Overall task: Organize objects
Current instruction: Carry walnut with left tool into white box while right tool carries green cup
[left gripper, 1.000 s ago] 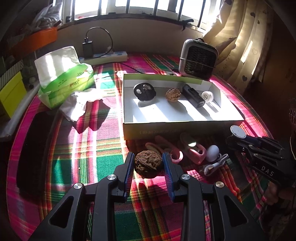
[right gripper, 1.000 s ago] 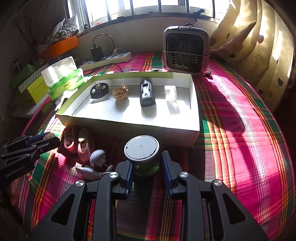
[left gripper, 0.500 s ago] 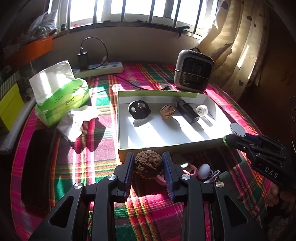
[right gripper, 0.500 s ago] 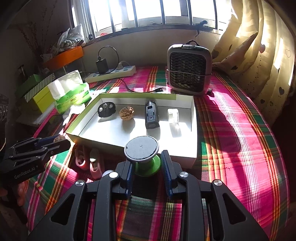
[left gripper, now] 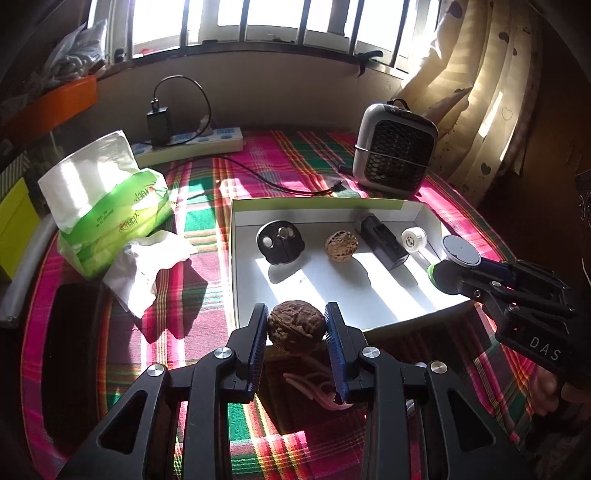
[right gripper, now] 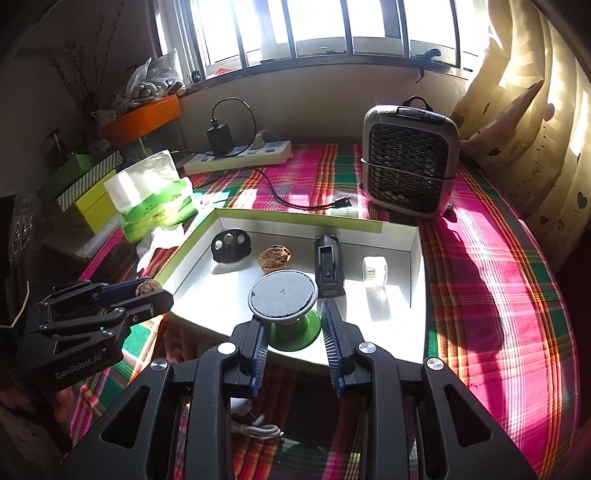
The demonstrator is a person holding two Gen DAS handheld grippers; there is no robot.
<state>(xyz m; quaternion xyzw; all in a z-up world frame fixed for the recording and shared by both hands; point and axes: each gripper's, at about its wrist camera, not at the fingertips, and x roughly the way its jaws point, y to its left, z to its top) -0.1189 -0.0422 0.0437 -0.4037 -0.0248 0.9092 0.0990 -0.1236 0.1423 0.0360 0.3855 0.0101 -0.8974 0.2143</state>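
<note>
While each gripper grips, left (left gripper: 295, 328) a walnut (left gripper: 296, 326), right (right gripper: 293, 326) a half-hidden green-based knob (right gripper: 284, 301)

Rough, wrinkled walnut (left gripper: 296, 326); woven plaid tablecloth (left gripper: 207, 184); smooth white cardboard box (left gripper: 332, 284).

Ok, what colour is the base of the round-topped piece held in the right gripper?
Green base, under a grey disc top; clearest in the right wrist view.

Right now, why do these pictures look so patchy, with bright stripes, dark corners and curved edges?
Left wrist view: sun through the barred window throws bright stripes across the white box, so the walnut inside casts a hard shadow; corners go black. Right wrist view: window glare washes out, the plaid cloth glows, and the fisheye lens bends the windowsill. Both stay sharp.
</note>
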